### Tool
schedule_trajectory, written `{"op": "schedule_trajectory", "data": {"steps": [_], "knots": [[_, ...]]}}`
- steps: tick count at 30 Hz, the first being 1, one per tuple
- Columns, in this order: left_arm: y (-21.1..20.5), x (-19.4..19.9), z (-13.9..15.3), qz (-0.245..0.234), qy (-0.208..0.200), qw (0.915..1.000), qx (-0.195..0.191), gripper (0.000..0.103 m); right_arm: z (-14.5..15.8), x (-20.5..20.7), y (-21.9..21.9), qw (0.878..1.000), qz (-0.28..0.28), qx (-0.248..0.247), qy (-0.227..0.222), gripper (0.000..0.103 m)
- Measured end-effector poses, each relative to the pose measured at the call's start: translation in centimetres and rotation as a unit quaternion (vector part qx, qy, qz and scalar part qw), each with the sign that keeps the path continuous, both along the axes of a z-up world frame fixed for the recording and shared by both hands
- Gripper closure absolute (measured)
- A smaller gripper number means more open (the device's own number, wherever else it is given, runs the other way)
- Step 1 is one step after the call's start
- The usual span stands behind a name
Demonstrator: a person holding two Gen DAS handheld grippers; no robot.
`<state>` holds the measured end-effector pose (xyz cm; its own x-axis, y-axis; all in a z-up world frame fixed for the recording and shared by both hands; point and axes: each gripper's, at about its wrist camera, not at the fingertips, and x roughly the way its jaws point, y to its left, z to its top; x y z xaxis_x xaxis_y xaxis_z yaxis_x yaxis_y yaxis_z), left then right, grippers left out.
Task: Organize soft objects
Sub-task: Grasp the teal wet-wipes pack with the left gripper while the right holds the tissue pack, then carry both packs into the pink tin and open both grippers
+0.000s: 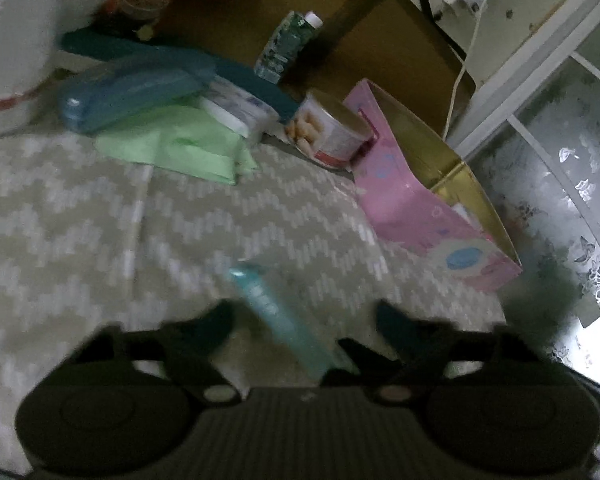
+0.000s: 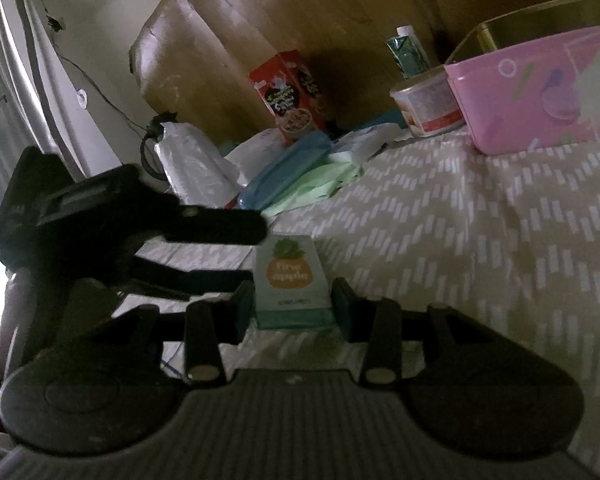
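Note:
My right gripper [image 2: 294,300] is shut on a small teal pack with a pineapple print [image 2: 291,280], held just above the patterned sheet. In the left wrist view the same pack [image 1: 276,316] shows edge-on between my left gripper's fingers, which stand wide apart and do not touch it; my left gripper [image 1: 304,320] is open. The left gripper's body [image 2: 100,216] shows at the left of the right wrist view. A pink tin box [image 1: 424,196] with a gold inside stands open at the right; it also shows in the right wrist view [image 2: 540,88].
On the zigzag sheet [image 1: 180,240] at the back lie a green cloth [image 1: 180,144], a blue case [image 1: 132,92], a white pack [image 1: 240,110], a round biscuit tin [image 1: 328,128] and a bottle [image 1: 288,44]. A red cereal box [image 2: 288,92] and brown cardboard [image 2: 220,52] stand behind. A glass panel [image 1: 560,168] is at the right.

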<state>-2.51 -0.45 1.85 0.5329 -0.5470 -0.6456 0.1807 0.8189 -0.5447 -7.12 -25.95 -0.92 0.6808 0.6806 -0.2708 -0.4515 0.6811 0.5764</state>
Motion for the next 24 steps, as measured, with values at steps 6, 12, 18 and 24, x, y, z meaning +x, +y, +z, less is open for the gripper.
{"op": "schedule_trajectory", "data": {"steps": [6,12,18,24], "knots": [[-4.2,1.9,1.4,-0.026,-0.023,0.9989,0.032,0.078,0.6,-0.6,-0.7,0.999,-0.025,-0.035,-0.019,0.06],[-10.1,5.3,4.9,-0.08,-0.075,0.994,-0.005,0.078,3.2,-0.8,-5.0,0.99,-0.105,-0.065,-0.075,0.06],[-16.5,10.3,6.7,-0.118,-0.111,0.9858,-0.044,0.077,6.5,1.0,-9.5,0.962,-0.188,-0.137,-0.14,0.06],[-20.3,14.3,5.0,-0.121,-0.088,0.9876,-0.049,0.076,6.5,5.2,-12.7,0.95,-0.219,-0.181,-0.132,0.06]]}}
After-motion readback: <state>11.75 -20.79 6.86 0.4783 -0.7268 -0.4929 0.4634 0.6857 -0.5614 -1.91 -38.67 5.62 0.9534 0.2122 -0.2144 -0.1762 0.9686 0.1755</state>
